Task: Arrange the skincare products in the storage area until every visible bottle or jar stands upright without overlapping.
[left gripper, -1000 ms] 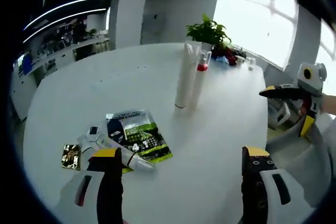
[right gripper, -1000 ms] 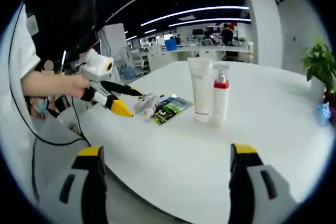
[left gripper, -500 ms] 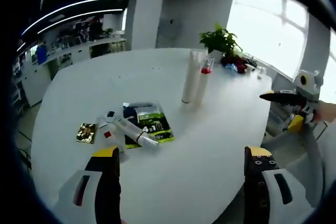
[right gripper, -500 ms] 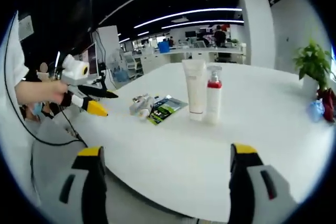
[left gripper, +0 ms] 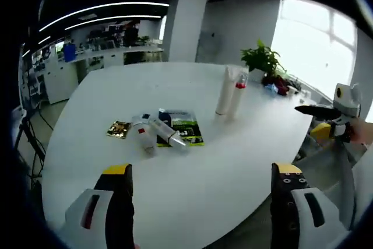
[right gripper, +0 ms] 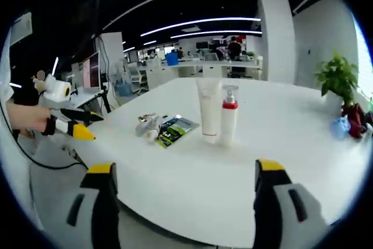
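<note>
A tall white tube (left gripper: 224,90) and a clear pump bottle with a red collar (left gripper: 237,93) stand upright side by side on the white table (left gripper: 192,173). To their left, small tubes (left gripper: 165,132) lie flat across a green sachet (left gripper: 184,133), with a gold sachet (left gripper: 119,129) beside them. My left gripper (left gripper: 201,171) hangs open over the table's near edge, well short of them. The right gripper view has the white tube (right gripper: 208,109), the pump bottle (right gripper: 227,115), the lying tubes (right gripper: 148,125) and the green sachet (right gripper: 171,130). My right gripper (right gripper: 185,167) is open and holds nothing.
A potted plant (left gripper: 262,59) and small coloured items stand at the table's far rim. The right gripper (left gripper: 326,122) shows off the table's right edge, and the left gripper (right gripper: 67,125) is held by a hand at the left. Office desks lie behind.
Both grippers have drawn back from the table, so the products look smaller and farther. Nothing on the table has moved. Both stay open.
</note>
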A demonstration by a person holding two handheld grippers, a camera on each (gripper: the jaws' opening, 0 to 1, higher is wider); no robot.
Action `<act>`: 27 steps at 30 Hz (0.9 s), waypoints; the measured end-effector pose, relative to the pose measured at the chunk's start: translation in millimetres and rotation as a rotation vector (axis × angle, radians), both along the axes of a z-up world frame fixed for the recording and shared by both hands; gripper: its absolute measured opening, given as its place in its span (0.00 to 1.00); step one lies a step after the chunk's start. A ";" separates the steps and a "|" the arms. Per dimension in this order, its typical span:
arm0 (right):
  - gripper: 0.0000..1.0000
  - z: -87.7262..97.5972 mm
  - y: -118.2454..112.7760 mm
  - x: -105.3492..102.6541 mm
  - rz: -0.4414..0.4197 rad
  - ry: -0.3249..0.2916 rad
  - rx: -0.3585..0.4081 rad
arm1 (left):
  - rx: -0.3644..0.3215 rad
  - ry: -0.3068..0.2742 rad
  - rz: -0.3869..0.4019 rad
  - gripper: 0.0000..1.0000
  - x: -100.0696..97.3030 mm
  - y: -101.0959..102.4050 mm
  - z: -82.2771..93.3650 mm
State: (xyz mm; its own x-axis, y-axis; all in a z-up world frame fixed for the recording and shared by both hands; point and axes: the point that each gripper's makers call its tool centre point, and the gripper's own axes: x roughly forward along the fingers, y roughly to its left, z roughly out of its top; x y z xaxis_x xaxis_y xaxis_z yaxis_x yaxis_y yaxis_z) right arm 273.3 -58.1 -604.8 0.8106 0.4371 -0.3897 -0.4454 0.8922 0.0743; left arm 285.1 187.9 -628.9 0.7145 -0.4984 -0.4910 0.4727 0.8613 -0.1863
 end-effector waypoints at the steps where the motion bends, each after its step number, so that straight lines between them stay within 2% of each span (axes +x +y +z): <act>1: 0.99 -0.2 1.0 0.0 -0.001 -0.002 0.001 | -0.001 0.001 0.006 0.97 -1.7 1.3 -0.4; 6: 0.98 -12.6 -4.8 0.7 -0.010 0.004 -0.066 | 0.001 -0.003 0.022 0.97 -8.6 6.9 -3.6; 8: 0.99 -7.0 -7.1 2.7 -0.035 -0.016 -0.037 | 0.001 -0.007 0.023 0.97 -8.5 7.6 -2.7; 12: 0.98 -7.9 -11.6 2.8 -0.056 -0.014 -0.039 | -0.006 -0.031 0.034 0.97 -5.0 8.7 2.2; 18: 0.99 -7.7 -10.7 3.4 -0.056 -0.007 -0.025 | -0.004 -0.018 0.047 0.97 -3.3 7.2 0.6; 21: 0.98 -9.8 -10.9 3.8 -0.059 0.011 -0.019 | 0.000 -0.007 0.083 0.96 1.6 5.3 -0.3; 23: 0.98 -12.7 -10.4 4.5 -0.056 0.026 -0.029 | -0.010 -0.002 0.092 0.96 4.2 0.5 0.6; 27: 0.98 -13.6 -5.5 3.8 -0.026 0.019 -0.066 | 0.006 0.000 0.099 0.95 10.9 -6.5 -1.9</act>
State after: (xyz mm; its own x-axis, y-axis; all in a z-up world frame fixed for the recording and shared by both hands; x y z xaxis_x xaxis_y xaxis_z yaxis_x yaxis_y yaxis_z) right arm 277.1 -63.5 -618.5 0.8134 0.3893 -0.4322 -0.4215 0.9065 0.0232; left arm 296.0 181.4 -630.8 0.7600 -0.4224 -0.4939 0.3855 0.9049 -0.1807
